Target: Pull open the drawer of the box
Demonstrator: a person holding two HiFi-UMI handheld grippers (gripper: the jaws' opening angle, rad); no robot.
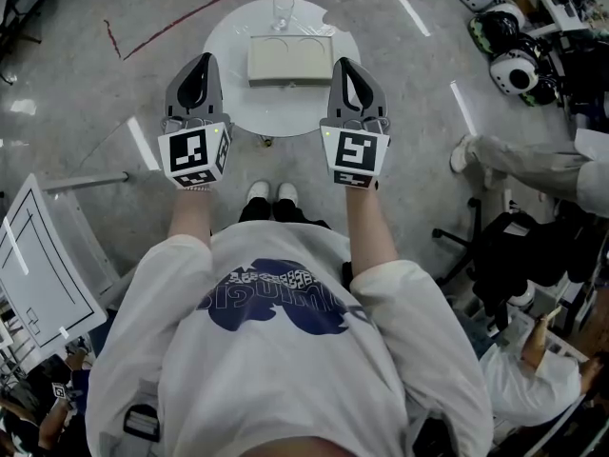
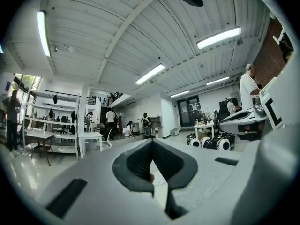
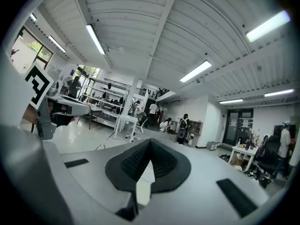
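A pale beige box (image 1: pixel 290 59) lies flat on a small round white table (image 1: pixel 232 82) in the head view; I cannot make out its drawer front from above. My left gripper (image 1: pixel 203 69) hovers level at the table's left edge, beside the box, its jaws shut with nothing between them. At the table's right edge my right gripper (image 1: pixel 345 71) is likewise shut and holds nothing. In both gripper views the jaw tips (image 2: pixel 151 143) (image 3: pixel 150 142) meet and point out into the room, so neither shows the box.
A clear glass (image 1: pixel 283 11) stands on the table behind the box. A white frame on a stand (image 1: pixel 43 265) is at the left. A seated person's leg (image 1: pixel 519 160), a black chair (image 1: pixel 519 255) and round black-and-white devices (image 1: pixel 504 36) crowd the right.
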